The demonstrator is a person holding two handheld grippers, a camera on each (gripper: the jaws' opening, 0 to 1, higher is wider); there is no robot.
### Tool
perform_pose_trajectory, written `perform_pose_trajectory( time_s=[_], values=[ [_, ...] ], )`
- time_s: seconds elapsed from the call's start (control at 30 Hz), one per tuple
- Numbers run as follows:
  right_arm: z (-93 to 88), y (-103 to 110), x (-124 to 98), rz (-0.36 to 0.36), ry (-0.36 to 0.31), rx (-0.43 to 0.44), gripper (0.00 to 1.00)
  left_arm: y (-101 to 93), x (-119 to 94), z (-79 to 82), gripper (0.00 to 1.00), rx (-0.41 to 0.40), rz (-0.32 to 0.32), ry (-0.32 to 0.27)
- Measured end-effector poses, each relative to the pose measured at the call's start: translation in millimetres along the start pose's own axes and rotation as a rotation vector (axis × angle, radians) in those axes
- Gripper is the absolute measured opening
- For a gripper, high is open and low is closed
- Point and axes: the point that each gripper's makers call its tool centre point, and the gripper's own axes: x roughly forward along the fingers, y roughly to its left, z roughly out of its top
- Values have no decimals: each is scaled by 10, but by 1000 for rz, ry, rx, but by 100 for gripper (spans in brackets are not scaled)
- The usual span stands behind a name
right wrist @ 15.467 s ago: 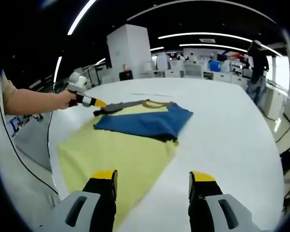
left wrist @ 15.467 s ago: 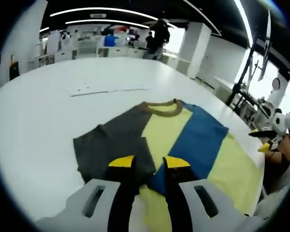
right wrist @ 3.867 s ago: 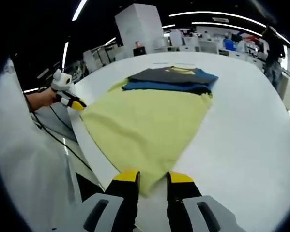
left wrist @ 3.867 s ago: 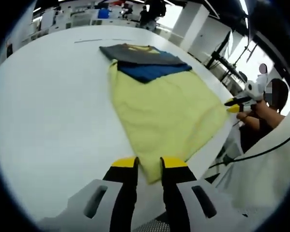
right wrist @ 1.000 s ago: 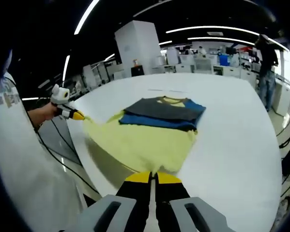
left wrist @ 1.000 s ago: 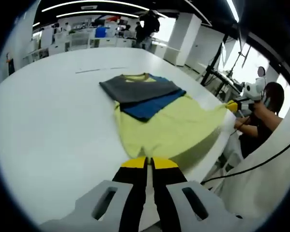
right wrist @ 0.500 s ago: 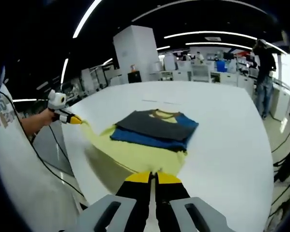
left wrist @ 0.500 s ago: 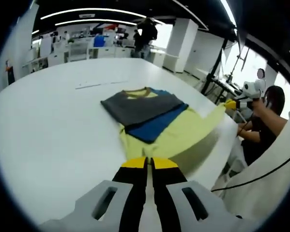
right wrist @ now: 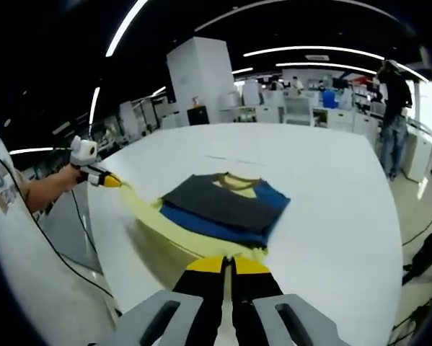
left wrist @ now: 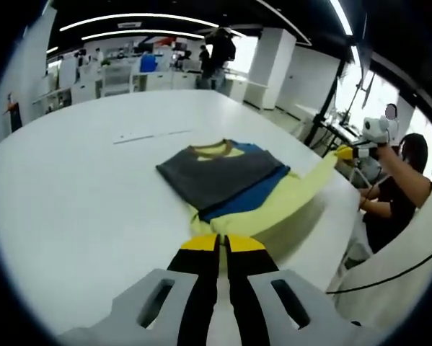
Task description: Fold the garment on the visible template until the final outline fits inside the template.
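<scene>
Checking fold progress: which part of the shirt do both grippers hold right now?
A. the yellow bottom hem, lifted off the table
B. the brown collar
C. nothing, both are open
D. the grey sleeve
A: the left gripper and right gripper are each shut on a corner of the shirt's yellow hem, raised above the table.

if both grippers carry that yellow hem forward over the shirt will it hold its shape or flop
Likely floppy: the yellow hem sags between the left gripper and right gripper. Probably light, since two corner pinches lift it. The folded sleeves may shift if dragged.
</scene>
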Motion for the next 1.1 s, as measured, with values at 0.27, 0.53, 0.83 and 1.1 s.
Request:
perform_pose_trajectory(
  time_s=[0.27, 0.53, 0.83, 1.1],
  values=[
    [192, -124, 68, 4, 18, 32, 0, 103, 63, 170, 0, -22, -9, -3],
    [285, -186, 137, 8, 57, 65, 0, 171, 120, 300, 0, -12, -6, 18],
    [417, -194, 202, 8, 77, 86, 0, 282, 173, 454, 0, -25, -16, 34],
    [618, -248, 236, -1, 76, 89, 0, 373, 214, 651, 0, -13, -9, 36]
  ],
)
